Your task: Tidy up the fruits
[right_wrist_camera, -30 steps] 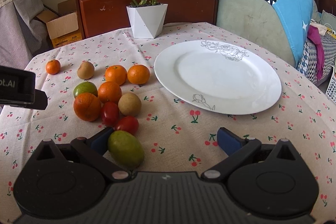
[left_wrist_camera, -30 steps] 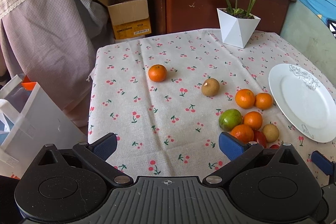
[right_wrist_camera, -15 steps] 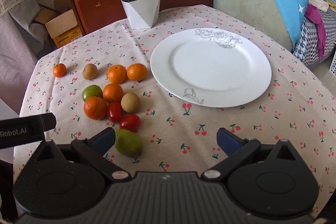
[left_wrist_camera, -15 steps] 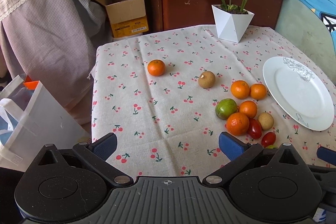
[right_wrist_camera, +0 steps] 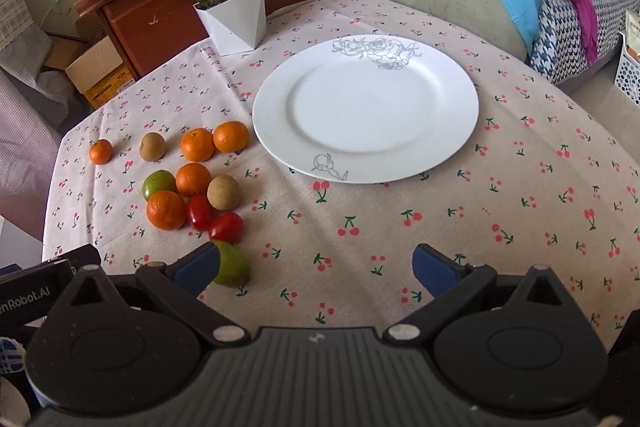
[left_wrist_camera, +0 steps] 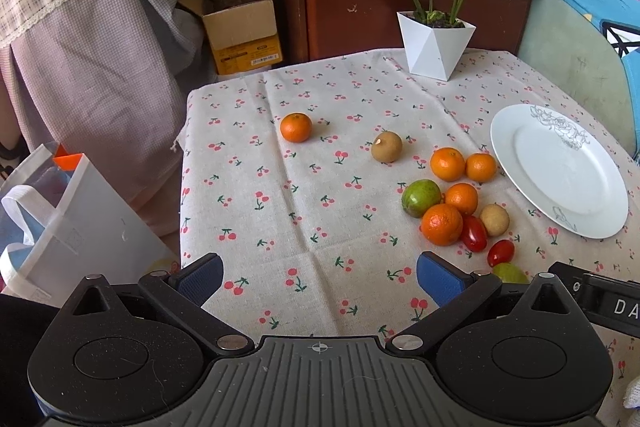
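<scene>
Both claws hang above the near edge of the desk (left_wrist_camera: 280,211), and nothing has been picked up yet. The left claw (left_wrist_camera: 318,277) is spread wide and empty, its blue fingertips (left_wrist_camera: 200,273) framing bare cherry-print cloth; it looks parked there, pointed toward 12 o'clock, to leave the fruit side free. The right claw (right_wrist_camera: 316,263) is just as wide and also holds nothing. Its left fingertip sits over the edge of a green fruit (right_wrist_camera: 232,265) lying at about 7 o'clock from the plate, but the fruit is beside that fingertip, not between the two.

The white plate (right_wrist_camera: 452,99) stands bare on the right half of the desk, so it reads as the place the fruit is meant to go. The fruit lies loose at 9 o'clock from it: two oranges (right_wrist_camera: 214,141) touching each other just beside the rim, and nearer a cluster of a round green fruit (right_wrist_camera: 158,183), two more oranges (right_wrist_camera: 166,209), a brown fruit (right_wrist_camera: 223,191) and two red tomatoes (right_wrist_camera: 212,219), packed in contact. A second brown fruit (left_wrist_camera: 387,147) and a lone small orange (left_wrist_camera: 296,127) sit well apart toward 10 o'clock. A white plant pot (right_wrist_camera: 234,19) stands at the far edge, at 11 o'clock from the plate.

Being round and crowded, the pieces would likely roll if nudged; the near green fruit seems the easiest first pick for the right claw.
</scene>
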The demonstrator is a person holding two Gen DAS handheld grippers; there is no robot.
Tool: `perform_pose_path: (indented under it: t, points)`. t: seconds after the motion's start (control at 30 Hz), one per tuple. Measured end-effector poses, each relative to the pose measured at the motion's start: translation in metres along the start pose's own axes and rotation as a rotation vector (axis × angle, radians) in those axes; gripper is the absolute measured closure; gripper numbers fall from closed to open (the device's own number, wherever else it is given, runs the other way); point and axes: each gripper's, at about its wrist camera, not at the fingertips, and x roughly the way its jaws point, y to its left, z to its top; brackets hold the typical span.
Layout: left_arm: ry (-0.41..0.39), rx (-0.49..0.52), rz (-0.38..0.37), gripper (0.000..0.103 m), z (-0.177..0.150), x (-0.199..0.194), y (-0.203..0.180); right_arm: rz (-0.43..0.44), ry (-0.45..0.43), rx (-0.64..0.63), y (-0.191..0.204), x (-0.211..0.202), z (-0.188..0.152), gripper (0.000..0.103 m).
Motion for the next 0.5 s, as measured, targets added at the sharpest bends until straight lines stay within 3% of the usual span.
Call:
perform_pose_path:
  t: [0.5]
  points:
    - [0.026,0.0,0.015,0.0,-0.0042,0.0062,-0.0044,-0.034,0.029,-0.029,0.0092,0.0088,-0.0023,0.002]
